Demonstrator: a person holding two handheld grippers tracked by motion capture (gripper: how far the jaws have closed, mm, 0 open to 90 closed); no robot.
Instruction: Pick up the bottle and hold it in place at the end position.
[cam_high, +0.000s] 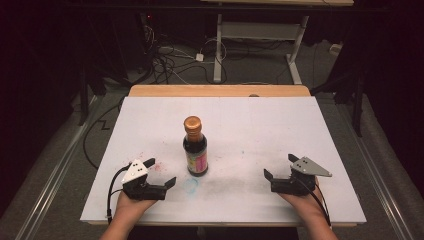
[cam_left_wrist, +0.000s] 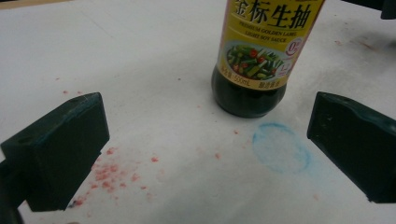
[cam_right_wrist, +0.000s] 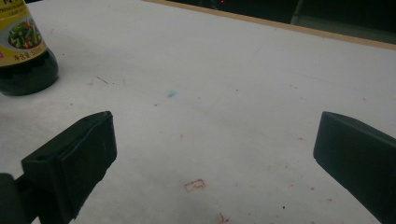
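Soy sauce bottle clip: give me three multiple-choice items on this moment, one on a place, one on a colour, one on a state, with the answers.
1. Where does the soy sauce bottle stand on the white table top?
A. At the far right corner
B. Near the middle, between the two grippers and a little beyond them
C. Off the table, on the floor

2. What colour is the bottle's cap?
A. Copper-gold
B. Blue
C. White

3. How do the left gripper and the right gripper stand?
A. Both shut on the bottle
B. The left one shut on the cap, the right one open
C. Both open, holding nothing

Answers:
1 B: the high view shows it upright between them, nearer the left gripper.
2 A: the cap shines copper-gold above the dark bottle.
3 C: each gripper view shows its jaws wide apart over bare table.
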